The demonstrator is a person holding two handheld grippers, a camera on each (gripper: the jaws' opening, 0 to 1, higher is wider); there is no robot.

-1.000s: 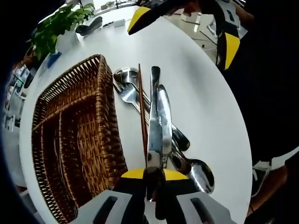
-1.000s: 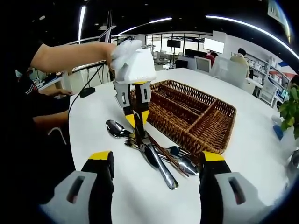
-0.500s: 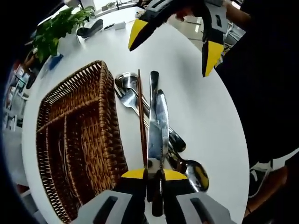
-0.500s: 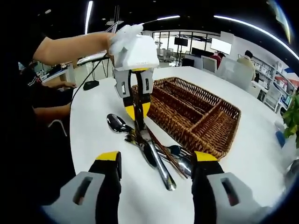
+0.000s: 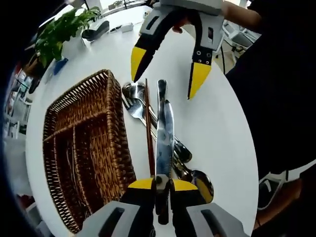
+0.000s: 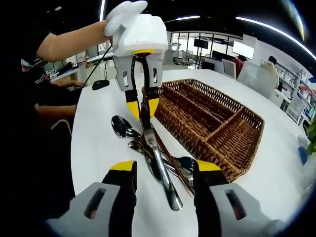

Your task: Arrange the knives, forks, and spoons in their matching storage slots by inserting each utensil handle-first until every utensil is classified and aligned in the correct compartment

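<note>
- Behind the white table (image 6: 103, 123) is a big office room with long ceiling lights, desks and people sitting far back.
- On the table sits a brown basket (image 5: 79, 148) with long slots inside. In the right gripper view the basket (image 6: 212, 123) is to the right of the pile.
- Just beside the basket lies a pile of shiny things to eat with.
- Left gripper (image 5: 163, 185) has its yellow tips squeezed tight on a knife (image 5: 164, 133). The knife points straight away from it, over the pile.
- In the right gripper view, that left gripper (image 6: 141, 106) hangs down from a white box held in a hand (image 6: 121, 10), and the knife (image 6: 158, 163) slants down to the table.
- Right gripper (image 6: 163, 170) is open wide, with 2 yellow tips apart and nothing between them. They sit on either side of the knife's far end.
- In the left gripper view the right gripper (image 5: 165, 69) comes in from the top, open, just above the knife tip.
- 1 spoon (image 5: 200, 180) lies under the knife near the left gripper, and 1 spoon (image 6: 121, 126) lies at the left of the pile.
- A fork (image 5: 133, 106) lies close to the basket, next to a thin brown stick (image 5: 149, 133).
- A green plant (image 5: 61, 29) stands at the far end of the table.
</note>
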